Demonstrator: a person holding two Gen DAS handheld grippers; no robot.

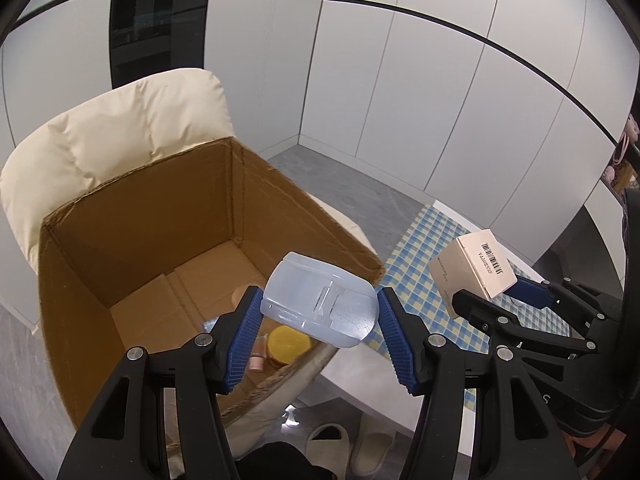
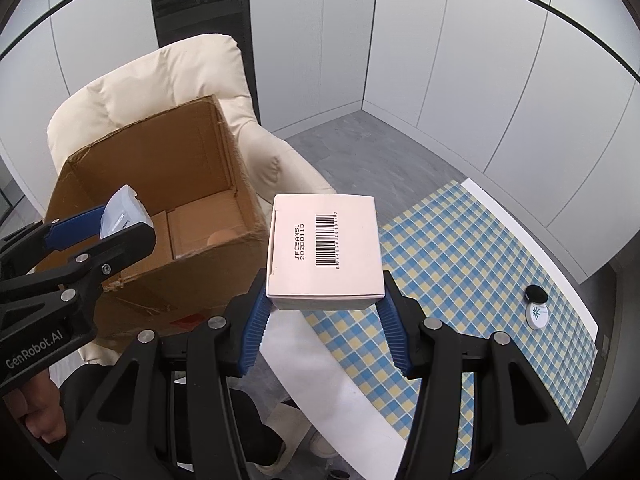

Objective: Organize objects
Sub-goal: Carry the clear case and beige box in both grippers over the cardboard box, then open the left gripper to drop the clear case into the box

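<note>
Cardboard box (image 1: 168,216) on the cream chair (image 1: 120,128); translucent case (image 1: 320,300) clamped by left fingers (image 1: 244,340) over it; white carton (image 2: 324,248), printed "JFC5AM51 20280113", clamped by right fingers (image 2: 256,332) beside it

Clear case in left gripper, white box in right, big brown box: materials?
Clear case: looks like hard translucent plastic, glossy; moulded ribs show, things behind show through.
White box: probably matte paperboard; folded tuck flap, printed barcode.
Big brown box: corrugated cardboard, raw matte; frayed cut edges.
</note>
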